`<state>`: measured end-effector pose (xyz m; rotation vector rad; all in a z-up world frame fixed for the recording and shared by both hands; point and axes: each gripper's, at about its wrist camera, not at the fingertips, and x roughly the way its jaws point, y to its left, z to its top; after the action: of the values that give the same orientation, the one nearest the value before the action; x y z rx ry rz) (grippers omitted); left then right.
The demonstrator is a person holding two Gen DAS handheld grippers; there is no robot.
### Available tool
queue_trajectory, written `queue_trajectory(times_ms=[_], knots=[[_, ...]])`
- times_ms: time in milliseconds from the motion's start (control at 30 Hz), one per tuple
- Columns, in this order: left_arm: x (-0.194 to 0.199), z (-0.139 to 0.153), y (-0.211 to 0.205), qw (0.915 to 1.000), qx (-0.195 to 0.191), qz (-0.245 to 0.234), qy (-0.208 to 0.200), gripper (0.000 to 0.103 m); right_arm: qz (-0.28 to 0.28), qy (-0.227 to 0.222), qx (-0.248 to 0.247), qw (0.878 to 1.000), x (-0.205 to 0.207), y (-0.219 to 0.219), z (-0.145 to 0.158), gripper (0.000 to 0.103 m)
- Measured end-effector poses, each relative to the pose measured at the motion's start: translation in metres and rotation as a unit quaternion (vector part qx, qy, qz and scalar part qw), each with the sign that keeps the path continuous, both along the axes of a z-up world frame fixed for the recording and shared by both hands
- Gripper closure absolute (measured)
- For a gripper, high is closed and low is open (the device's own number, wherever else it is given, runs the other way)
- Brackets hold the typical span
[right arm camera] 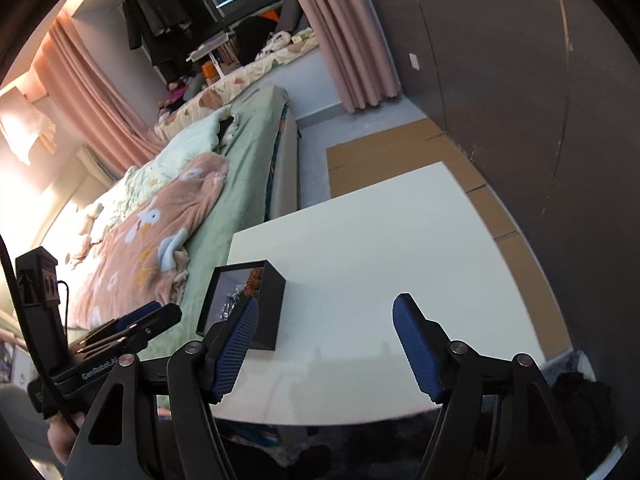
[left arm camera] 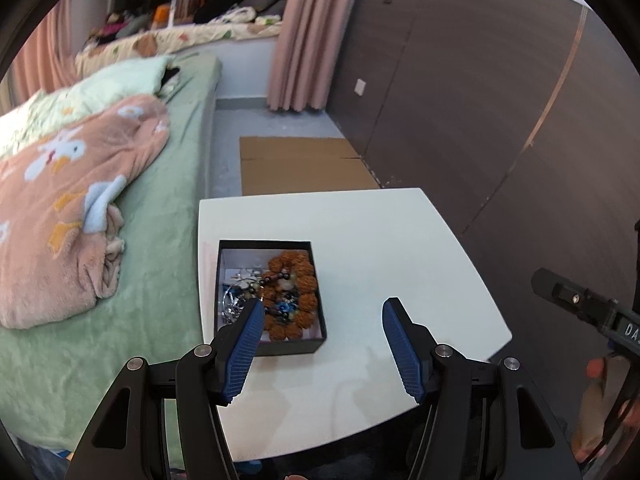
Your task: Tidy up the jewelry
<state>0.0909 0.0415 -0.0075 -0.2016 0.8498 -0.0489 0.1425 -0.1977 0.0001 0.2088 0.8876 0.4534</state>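
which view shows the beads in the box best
The left wrist view: it looks down into the open black box, showing the brown beads coiled among other jewelry. The right wrist view sees the box side-on, its wall and a finger hiding all but a few beads.

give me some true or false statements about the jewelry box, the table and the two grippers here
1. The open black rectangular box holds a bracelet of large brown beads. True.
2. The box sits on the green bedsheet. False: it sits on the white square table, near the edge beside the bed.
3. The left gripper grips a bracelet. False: its jaws stand open with nothing between them.
4. The right gripper is open and empty. True.
5. A lid covers the box. False: it is uncovered, jewelry showing.
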Motion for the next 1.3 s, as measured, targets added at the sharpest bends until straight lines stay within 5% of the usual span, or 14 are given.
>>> queue_trajectory(times_ms=[67, 200, 400, 467, 733, 1300], knots=[[-0.010, 0.003, -0.008, 0.9997, 0.018, -0.009, -0.014, 0.041, -0.001, -0.016, -0.006, 1.000, -0.011, -0.005, 0.002, 0.021], [-0.026, 0.002, -0.017, 0.9983, 0.041, -0.030, -0.028, 0.040, -0.022, -0.037, -0.014, 0.999, -0.028, -0.021, 0.002, 0.019], [-0.048, 0.008, -0.018, 0.9975, 0.025, -0.031, -0.059, 0.040, -0.017, -0.052, -0.029, 0.998, -0.051, -0.027, 0.003, 0.017], [-0.058, 0.012, -0.022, 0.9958, 0.031, -0.037, -0.078, 0.040, -0.012, -0.051, -0.034, 0.998, -0.057, -0.027, 0.000, 0.008], [-0.083, 0.019, -0.036, 0.9887, 0.064, -0.032, -0.132, 0.004, -0.012, -0.069, -0.042, 0.997, -0.073, -0.030, -0.004, 0.007], [-0.078, 0.014, -0.032, 0.9915, 0.051, -0.035, -0.115, 0.000, -0.016, -0.079, -0.045, 0.996, -0.083, -0.030, -0.002, 0.007]])
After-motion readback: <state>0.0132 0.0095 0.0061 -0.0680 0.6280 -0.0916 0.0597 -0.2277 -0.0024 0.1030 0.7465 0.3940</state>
